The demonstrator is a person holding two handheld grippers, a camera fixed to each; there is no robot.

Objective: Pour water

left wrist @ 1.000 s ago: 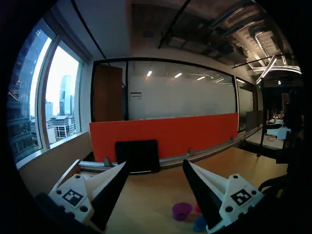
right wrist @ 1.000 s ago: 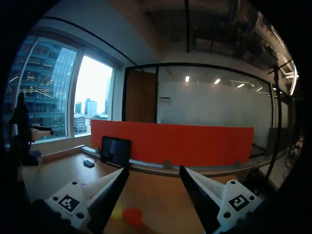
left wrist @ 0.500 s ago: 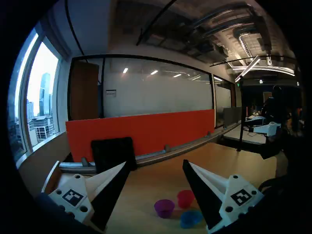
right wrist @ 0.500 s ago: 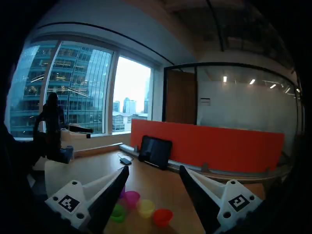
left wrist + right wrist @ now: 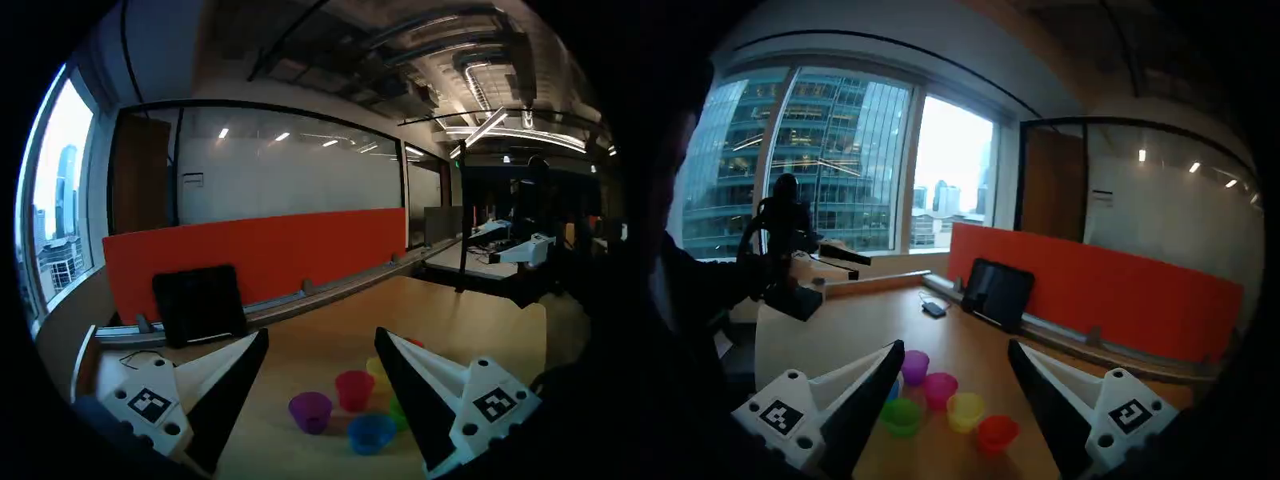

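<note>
Right gripper view: a wooden table point(image 5: 848, 328) is bordered by an orange partition panel point(image 5: 1120, 296), in front of which a black tablet point(image 5: 998, 293) stands. The right gripper point(image 5: 955, 346) and left gripper point(image 5: 321, 331) are held spread apart, empty. A cluster of small coloured plastic cups point(image 5: 939, 390) is set on the table.

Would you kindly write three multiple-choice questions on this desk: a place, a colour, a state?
1. Where does the tablet stand? A. on the floor B. on the desk, before the orange divider C. on the windowsill
2. Which colour is the rightmost cup in the right gripper view? A. blue B. red C. purple
3. The right gripper is: A. open, empty B. shut on a cup C. shut on the tablet
Answers: 1 B, it stands by the divider; 2 B, red sits farthest right; 3 A, its fingers stand apart, gripping nothing.
</note>
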